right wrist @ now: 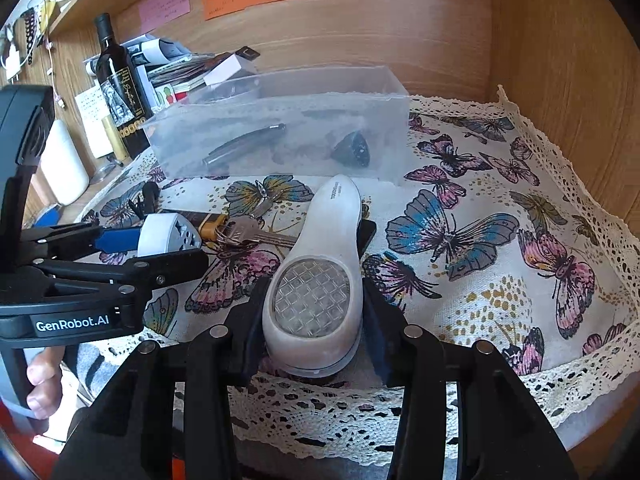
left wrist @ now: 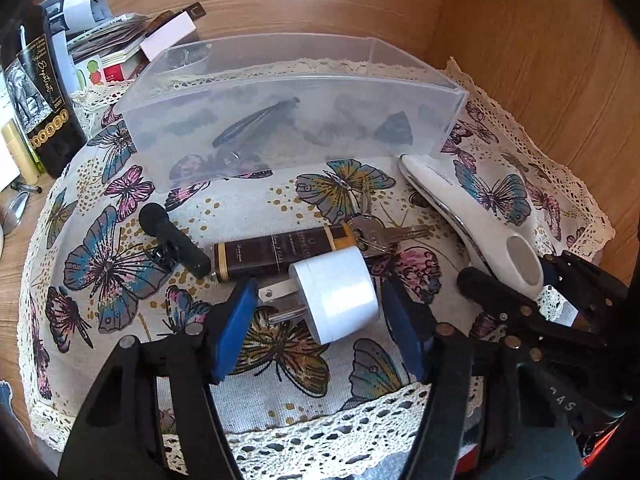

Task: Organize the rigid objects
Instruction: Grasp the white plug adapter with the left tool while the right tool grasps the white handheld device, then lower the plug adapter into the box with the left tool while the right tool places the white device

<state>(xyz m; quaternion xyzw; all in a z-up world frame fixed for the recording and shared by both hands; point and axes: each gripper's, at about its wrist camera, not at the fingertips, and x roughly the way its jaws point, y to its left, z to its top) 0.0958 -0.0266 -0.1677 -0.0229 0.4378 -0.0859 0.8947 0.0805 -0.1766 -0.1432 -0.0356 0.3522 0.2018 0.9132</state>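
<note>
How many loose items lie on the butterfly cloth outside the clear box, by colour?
White: 2, plug adapter and handheld device
Black: 1, clip microphone
Brown: 1, tube
Silver: 1, keys
Total: 5

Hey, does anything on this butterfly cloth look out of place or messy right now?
Nothing looks spilled or broken. Loose items lie scattered in front of the clear bin: a white plug adapter on its side, a brown tube and keys. The white lint shaver lies between the right claw fingers.
</note>
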